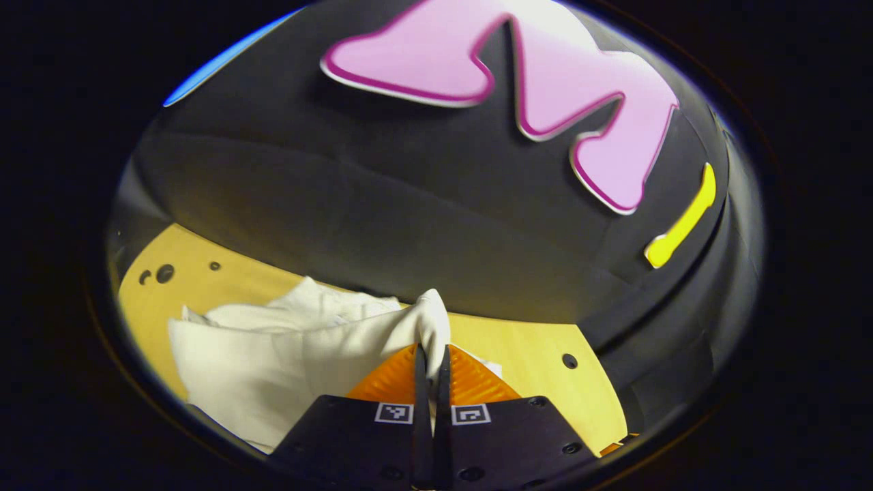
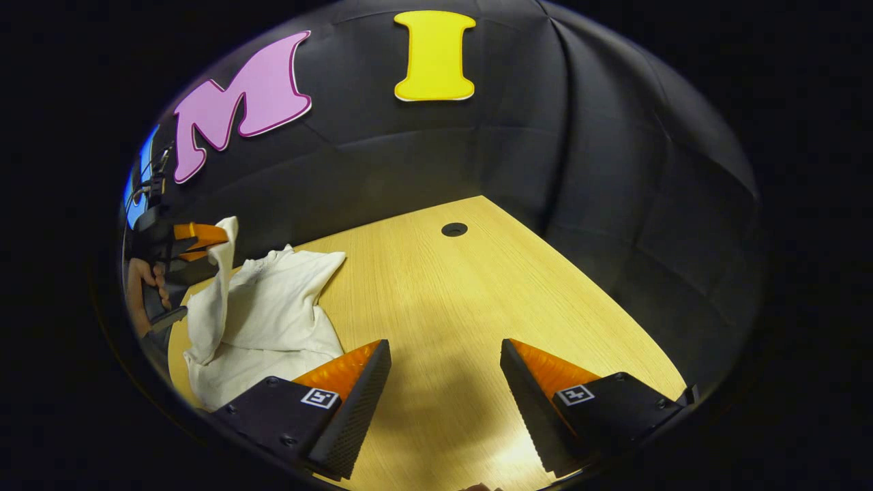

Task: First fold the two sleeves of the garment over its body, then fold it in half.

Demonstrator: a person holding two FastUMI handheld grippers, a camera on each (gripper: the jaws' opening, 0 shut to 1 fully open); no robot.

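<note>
A white garment point(image 1: 273, 354) lies crumpled on the wooden table point(image 1: 518, 348). My left gripper point(image 1: 431, 351) is shut on a pinched fold of its cloth, which rises above the fingertips. In the right gripper view the same garment point(image 2: 273, 307) lies at the left of the table point(image 2: 443, 307), one strip of it lifted up by the left gripper point(image 2: 208, 242), which a hand point(image 2: 140, 286) holds. My right gripper point(image 2: 443, 351) stands open above bare wood, to the right of the garment, with nothing between its fingers.
The table has a round cable hole point(image 2: 454, 229) near its far corner and small holes point(image 1: 569, 360) along its edge. The booth's black cloth wall point(image 2: 580, 170) closes in behind and to the right of the table.
</note>
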